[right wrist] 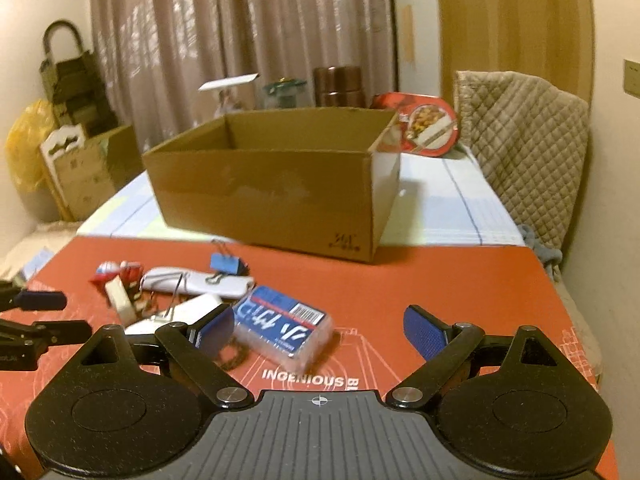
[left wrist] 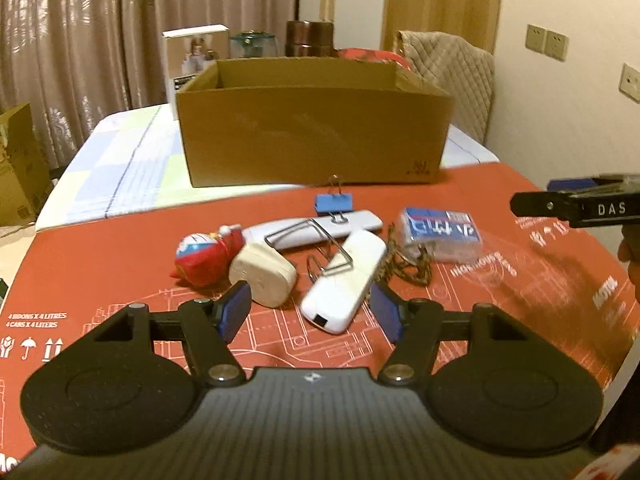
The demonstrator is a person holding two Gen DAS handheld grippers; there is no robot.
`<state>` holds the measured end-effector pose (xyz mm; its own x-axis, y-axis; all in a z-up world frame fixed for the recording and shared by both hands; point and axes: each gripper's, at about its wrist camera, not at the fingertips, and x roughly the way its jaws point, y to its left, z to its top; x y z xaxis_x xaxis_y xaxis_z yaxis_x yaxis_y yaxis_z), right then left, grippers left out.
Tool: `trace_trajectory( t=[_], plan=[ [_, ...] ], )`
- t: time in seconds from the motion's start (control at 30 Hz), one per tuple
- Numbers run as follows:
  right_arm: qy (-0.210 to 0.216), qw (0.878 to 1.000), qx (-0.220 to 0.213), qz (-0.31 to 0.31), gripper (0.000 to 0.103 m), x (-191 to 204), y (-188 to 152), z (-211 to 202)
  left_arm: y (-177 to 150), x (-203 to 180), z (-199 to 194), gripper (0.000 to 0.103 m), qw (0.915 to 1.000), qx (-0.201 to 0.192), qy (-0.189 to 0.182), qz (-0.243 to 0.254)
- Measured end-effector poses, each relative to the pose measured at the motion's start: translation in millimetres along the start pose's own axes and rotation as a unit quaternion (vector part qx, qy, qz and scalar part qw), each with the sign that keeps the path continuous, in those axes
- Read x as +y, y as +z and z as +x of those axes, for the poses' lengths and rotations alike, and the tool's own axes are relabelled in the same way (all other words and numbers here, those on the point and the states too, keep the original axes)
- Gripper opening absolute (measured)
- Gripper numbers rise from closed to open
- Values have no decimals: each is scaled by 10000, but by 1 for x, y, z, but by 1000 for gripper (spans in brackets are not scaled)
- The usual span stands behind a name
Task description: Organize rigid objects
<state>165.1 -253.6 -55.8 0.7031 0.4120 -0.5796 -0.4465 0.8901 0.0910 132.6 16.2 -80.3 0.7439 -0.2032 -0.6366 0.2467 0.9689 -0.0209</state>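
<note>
Partly hidden, braided cord (left wrist: 408, 270) lies tucked under clear box (left wrist: 440, 234).

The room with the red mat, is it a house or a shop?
Probably a home, perhaps a dining room: pleated beige curtains cover the window, a chair with a quilted tan cover stands by the wall, and a blue-checked tablecloth lies under the open brown cardboard box.

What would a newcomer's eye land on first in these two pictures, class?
Probably the open cardboard box standing at the far edge of the red mat. Next, the clutter heaped in front of it: a blue binder clip, white remotes, a clear blue-labelled case, with both grippers open just short of it.
</note>
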Motion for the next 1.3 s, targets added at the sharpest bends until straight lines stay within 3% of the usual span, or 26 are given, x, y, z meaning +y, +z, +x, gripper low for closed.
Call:
trace_trajectory(
  t=[0.43,0.6,0.77,0.93,1.1,1.3],
  plan=[
    [138,9989,354,-264,89,8,-6,23,-7,-7,22,61,9995,232,-197,59],
    [166,9960,535,-692,89,12,-7,35,-5,-11,32,61,9991,314,-218,168],
    [284,9858,784,-1456,89,14,-8,56,-4,-15,43,61,9984,392,-252,317],
    [518,9757,1077,-1836,89,11,-8,80,-2,-14,53,61,9979,489,-263,345],
    [715,9594,1300,-2399,89,11,-6,106,-2,-12,63,61,9964,658,-296,447],
    [1032,9589,1425,-2225,88,2,3,126,-2,-7,70,61,9943,842,-373,544]
  ],
)
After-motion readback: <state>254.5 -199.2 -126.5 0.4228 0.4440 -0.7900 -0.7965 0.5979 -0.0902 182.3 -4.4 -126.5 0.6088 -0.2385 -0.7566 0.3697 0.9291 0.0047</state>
